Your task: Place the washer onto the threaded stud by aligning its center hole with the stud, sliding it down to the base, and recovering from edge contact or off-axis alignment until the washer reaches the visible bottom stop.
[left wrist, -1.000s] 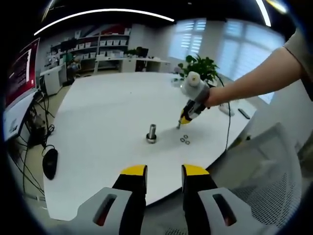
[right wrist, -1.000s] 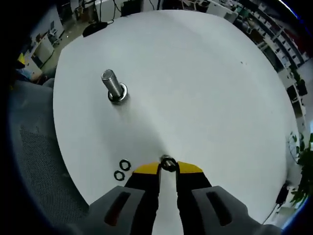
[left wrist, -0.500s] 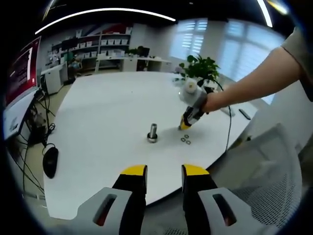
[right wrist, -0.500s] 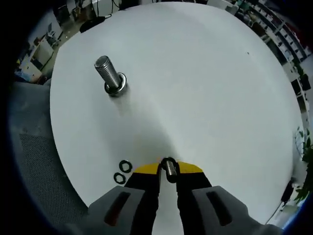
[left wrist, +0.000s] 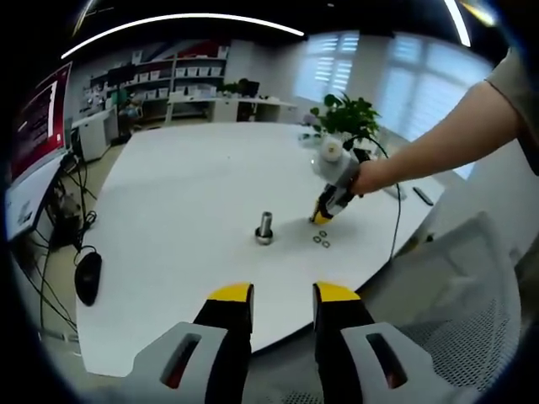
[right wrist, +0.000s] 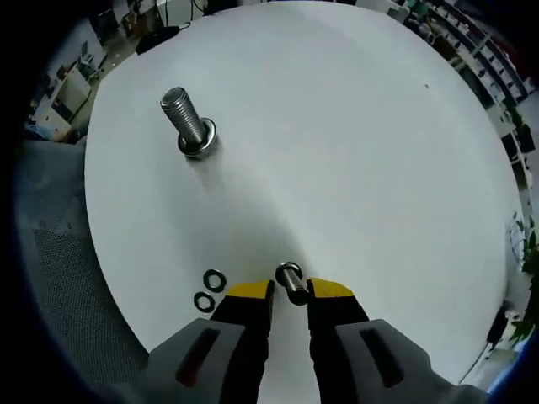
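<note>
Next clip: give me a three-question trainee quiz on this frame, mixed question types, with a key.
1. True or false: the threaded stud stands upright on the white table.
2. How many loose washers lie on the table beside the right gripper?
3. The right gripper holds: A) a washer B) a plant C) a cable.

Key: 1 true; 2 two; 3 A.

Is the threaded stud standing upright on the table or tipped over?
Upright. The threaded stud stands on its base on the white table, its threaded end up; the left gripper view shows it vertical.
</note>
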